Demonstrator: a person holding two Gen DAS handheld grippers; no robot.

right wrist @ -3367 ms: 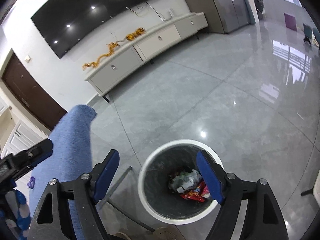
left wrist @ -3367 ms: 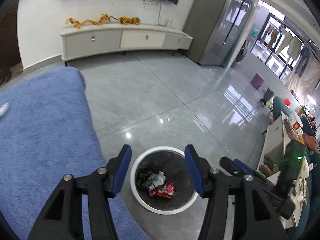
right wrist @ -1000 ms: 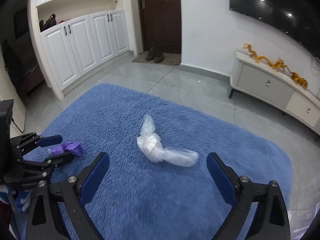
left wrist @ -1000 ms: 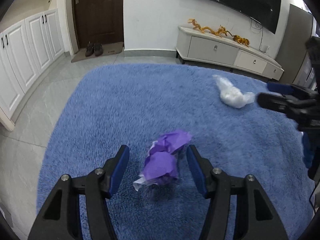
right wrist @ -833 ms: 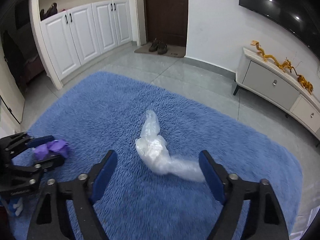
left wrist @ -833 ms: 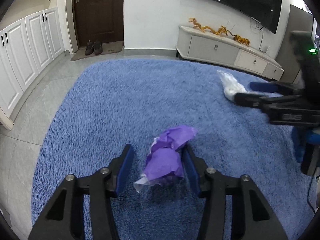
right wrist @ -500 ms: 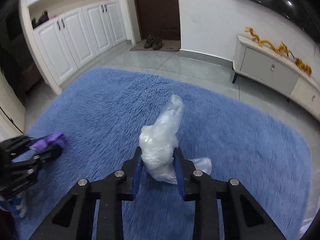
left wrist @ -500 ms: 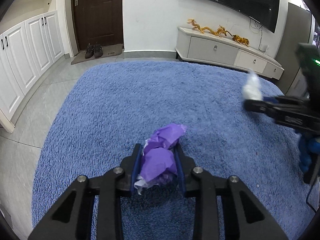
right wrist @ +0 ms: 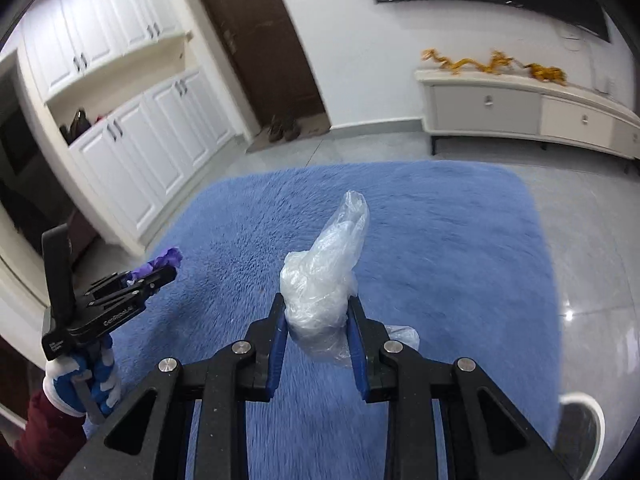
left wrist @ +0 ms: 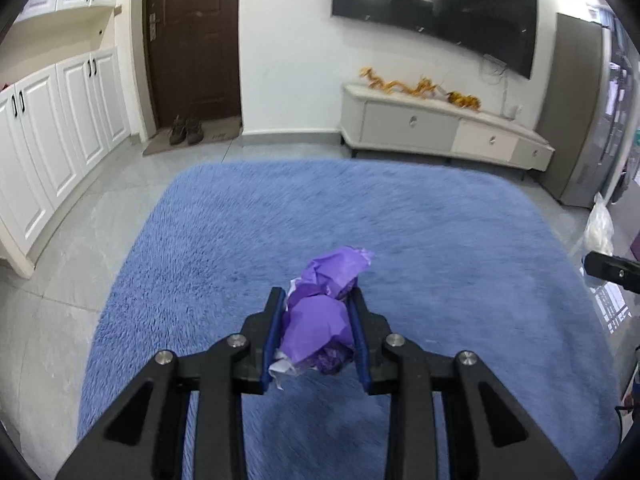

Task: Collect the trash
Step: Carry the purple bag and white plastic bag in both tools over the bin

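Already both pieces of trash were off the shaggy blue rug point(left wrist: 400, 216), so the coming move turned on the white-rimmed dark trash bin point(right wrist: 580, 424), whose rim showed only at the lower right edge of the right wrist view, just off the rug's near right corner. From that placing, the right gripper point(right wrist: 316, 322) was judged the nearer of the two to the bin, with the left gripper point(left wrist: 318, 322) farther off on the rug's other side.

The right gripper was clamped on a crumpled clear plastic bag point(right wrist: 324, 276), the bag's long axis running forward and upward past the fingertips, a loose tail hanging below. The left gripper was closed around a crumpled purple paper wad point(left wrist: 320, 312), which bulged forward beyond its blue pads point(left wrist: 273, 336).

Both tools were held roughly level above the rug, pointing toward the dark brown door point(left wrist: 192, 40), away from the bin; each would likely need swinging rightward and back.
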